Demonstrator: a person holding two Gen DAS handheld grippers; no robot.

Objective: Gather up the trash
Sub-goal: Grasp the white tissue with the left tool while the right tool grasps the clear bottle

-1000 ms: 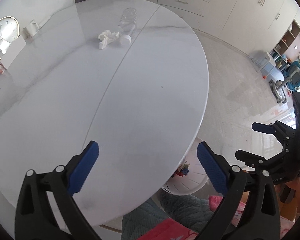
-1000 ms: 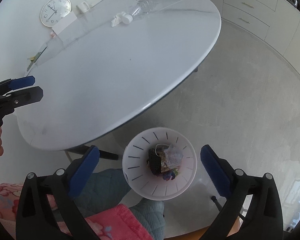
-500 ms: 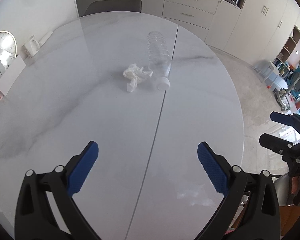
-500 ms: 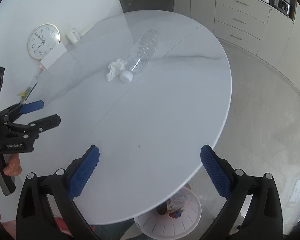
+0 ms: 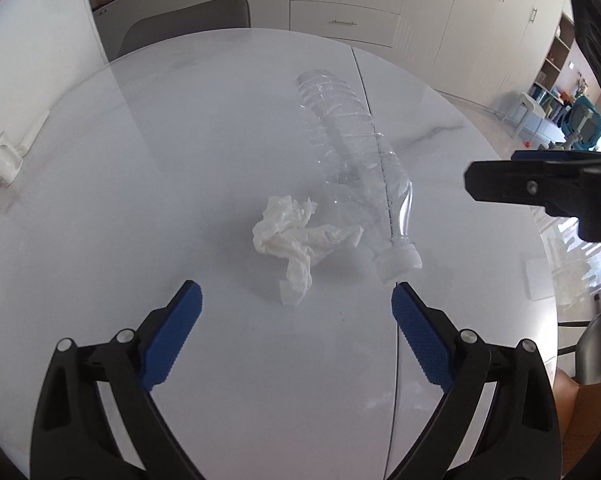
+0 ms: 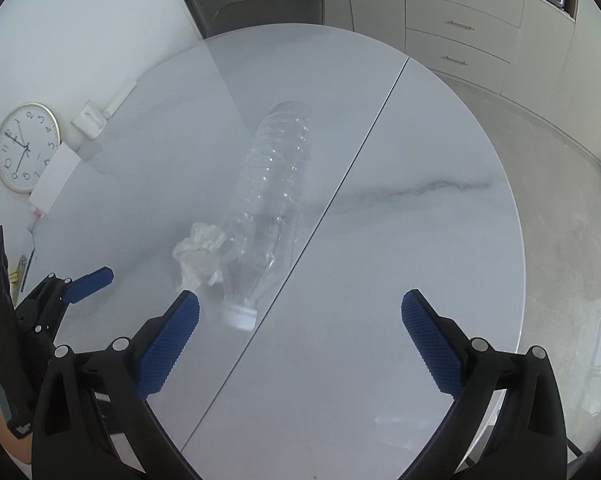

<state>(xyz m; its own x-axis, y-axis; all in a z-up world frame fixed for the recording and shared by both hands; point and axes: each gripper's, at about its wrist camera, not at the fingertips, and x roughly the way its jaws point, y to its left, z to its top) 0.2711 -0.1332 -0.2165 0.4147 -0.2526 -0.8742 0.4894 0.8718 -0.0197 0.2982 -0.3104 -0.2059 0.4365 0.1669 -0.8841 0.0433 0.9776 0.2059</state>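
One clear bottle point(image 5: 360, 160), capped and apparently empty, beside a tissue point(image 5: 296, 236).

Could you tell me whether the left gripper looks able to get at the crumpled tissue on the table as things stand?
Probably yes. The left gripper is open, with the crumpled tissue lying just ahead between its fingers and nothing across the path. The plastic bottle lies close beside the tissue, so it might get nudged.

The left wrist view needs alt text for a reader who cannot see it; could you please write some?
Open left tongs hover just short of a crumpled white tissue on a white marble table. A clear plastic bottle lies on its side touching the tissue, cap nearest the camera. The right tongs reach in from the right edge.
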